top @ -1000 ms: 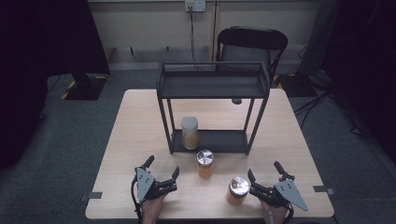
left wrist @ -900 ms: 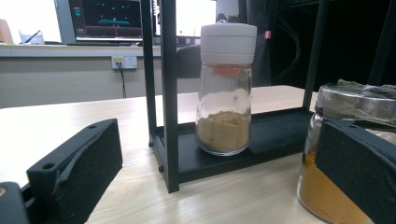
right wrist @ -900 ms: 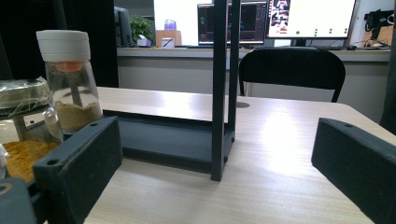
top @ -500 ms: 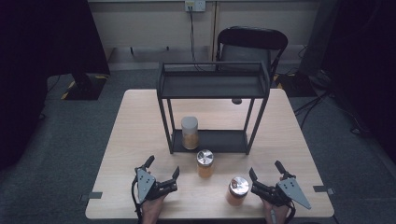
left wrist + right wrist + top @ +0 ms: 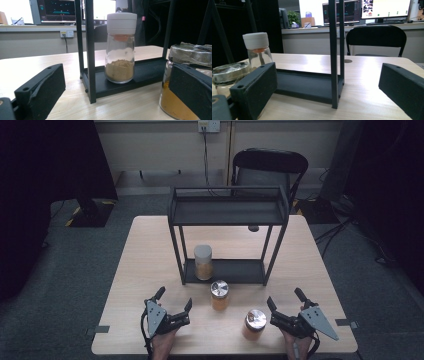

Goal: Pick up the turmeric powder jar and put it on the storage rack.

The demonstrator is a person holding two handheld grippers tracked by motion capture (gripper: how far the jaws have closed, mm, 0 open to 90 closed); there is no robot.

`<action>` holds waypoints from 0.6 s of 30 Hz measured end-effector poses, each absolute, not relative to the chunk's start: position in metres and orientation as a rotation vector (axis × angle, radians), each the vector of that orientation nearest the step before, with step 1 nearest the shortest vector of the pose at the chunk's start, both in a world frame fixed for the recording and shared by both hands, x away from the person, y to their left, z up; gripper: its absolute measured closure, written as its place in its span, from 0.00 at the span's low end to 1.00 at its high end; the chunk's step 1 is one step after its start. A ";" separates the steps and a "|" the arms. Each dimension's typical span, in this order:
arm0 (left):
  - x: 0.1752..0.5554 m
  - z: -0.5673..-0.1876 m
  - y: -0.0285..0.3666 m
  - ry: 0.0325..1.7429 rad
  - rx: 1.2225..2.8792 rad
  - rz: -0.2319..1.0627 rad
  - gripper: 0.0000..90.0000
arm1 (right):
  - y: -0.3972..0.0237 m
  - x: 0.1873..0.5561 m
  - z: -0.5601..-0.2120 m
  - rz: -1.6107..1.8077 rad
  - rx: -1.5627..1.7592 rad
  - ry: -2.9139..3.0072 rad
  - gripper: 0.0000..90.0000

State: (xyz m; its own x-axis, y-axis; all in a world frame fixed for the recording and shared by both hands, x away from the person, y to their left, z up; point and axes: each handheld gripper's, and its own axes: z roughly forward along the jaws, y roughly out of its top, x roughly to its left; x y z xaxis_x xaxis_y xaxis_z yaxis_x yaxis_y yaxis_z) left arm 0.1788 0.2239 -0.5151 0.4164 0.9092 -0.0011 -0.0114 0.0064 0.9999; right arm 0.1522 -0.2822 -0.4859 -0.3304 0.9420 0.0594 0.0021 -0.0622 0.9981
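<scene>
Left gripper [image 5: 174, 306] rests at the near left of the table [image 5: 145, 265], jaws open and empty, aimed toward the rack. Beyond it, a white-capped spice jar [image 5: 203, 262] stands upright on the lower shelf of the black metal rack [image 5: 227, 212], about a third full of tan powder. Just near of the rack stands a silver-lidded jar [image 5: 219, 295] of orange powder; a second silver-lidded jar [image 5: 254, 324] stands nearer and further right, just beside the right gripper [image 5: 286, 307], whose jaws are open, holding nothing. Judgement: the jars are glass, hence rigid, smooth, breakable and moderately heavy for their size; take hold across the body below the lid, squarely, with measured pressure. No brand, label or legible writing on any jar.
</scene>
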 end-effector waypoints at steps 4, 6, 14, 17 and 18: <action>0.179 -0.516 0.224 0.878 1.369 0.891 0.00 | -0.283 0.156 -0.482 1.527 1.039 1.431 0.01; 0.179 -0.516 0.224 0.877 1.370 0.891 0.00 | -0.282 0.158 -0.478 1.531 1.017 1.450 0.01; 0.178 -0.516 0.224 0.875 1.368 0.892 0.00 | -0.279 0.169 -0.460 1.537 0.932 1.520 0.01; 0.178 -0.516 0.224 0.874 1.369 0.892 0.00 | -0.280 0.173 -0.456 1.556 0.899 1.528 0.01; 0.179 -0.516 0.224 0.874 1.369 0.891 0.00 | -0.280 0.174 -0.454 1.558 0.887 1.534 0.01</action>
